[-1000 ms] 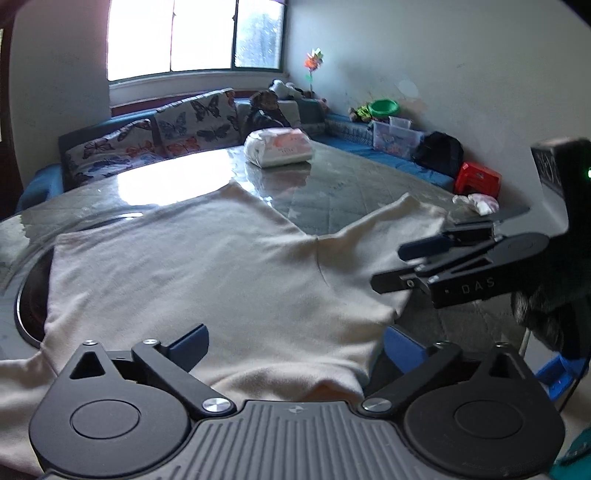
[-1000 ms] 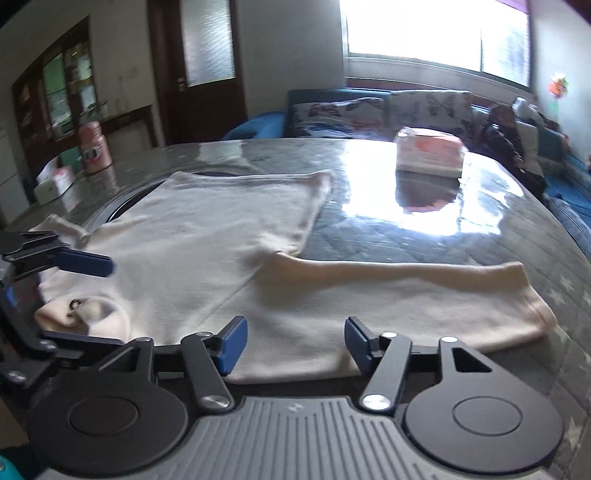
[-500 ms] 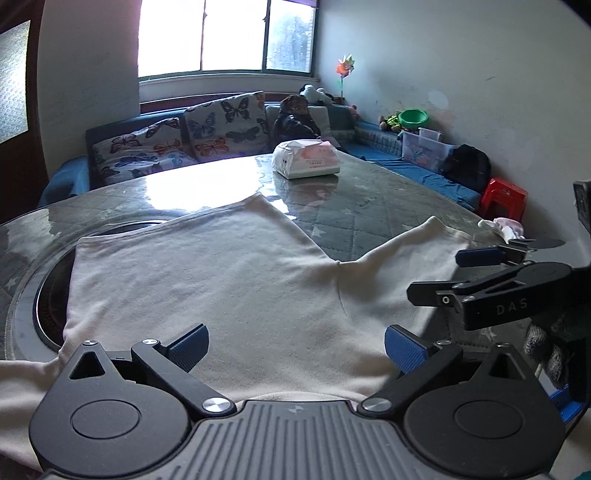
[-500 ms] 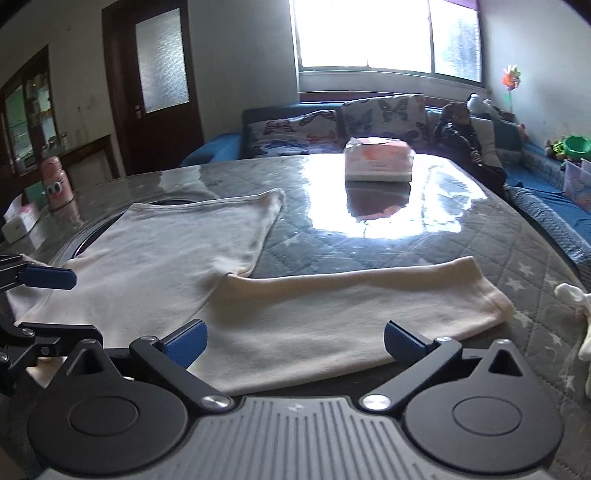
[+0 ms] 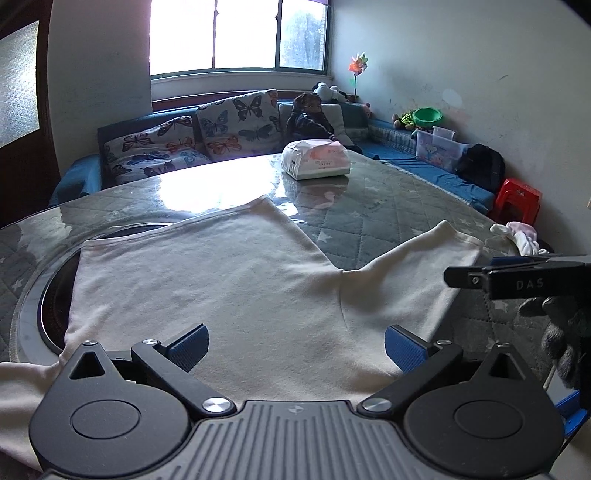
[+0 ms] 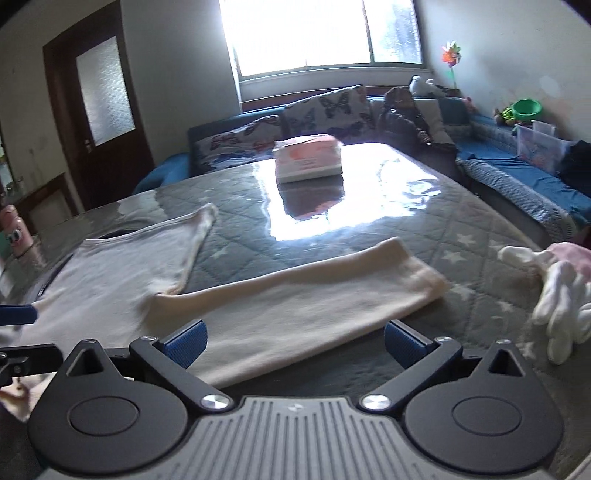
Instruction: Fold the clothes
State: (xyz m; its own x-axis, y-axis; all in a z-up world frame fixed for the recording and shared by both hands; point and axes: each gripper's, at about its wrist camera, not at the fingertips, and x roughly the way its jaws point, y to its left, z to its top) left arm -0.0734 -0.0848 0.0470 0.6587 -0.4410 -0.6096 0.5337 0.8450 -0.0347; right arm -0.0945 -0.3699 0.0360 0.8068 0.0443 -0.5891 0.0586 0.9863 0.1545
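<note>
Both wrist views look low and close across the table [image 5: 388, 206] toward the window [image 6: 317, 33] — sharing the cream garment [image 5: 221, 280].

A home living room: butterfly-cushioned sofa [image 5: 207, 136], window [image 5: 236, 35], toys [image 5: 417, 118], quilted table [image 5: 388, 210].

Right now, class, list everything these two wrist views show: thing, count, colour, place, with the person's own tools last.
Shirt: one, cream, long-sleeved, spread flat on the table, one sleeve stretched toward the right.
Table: one, grey quilted star cover under a glossy sheet.
Tissue pack: one, white and pink, far end of the table.
Gloves: white, count unclear, right edge of the table.
Sofa: one, blue, along the walls.
Butterfly cushions: two, below the window.
Stool: one, red, on the floor at right.
Bowl: one, green, on the sofa corner.
Pinwheel: one, multicoloured, by the window.
Left gripper: black, blue pads, jaws open over the shirt.
Right gripper: same, jaws open over the sleeve.
</note>
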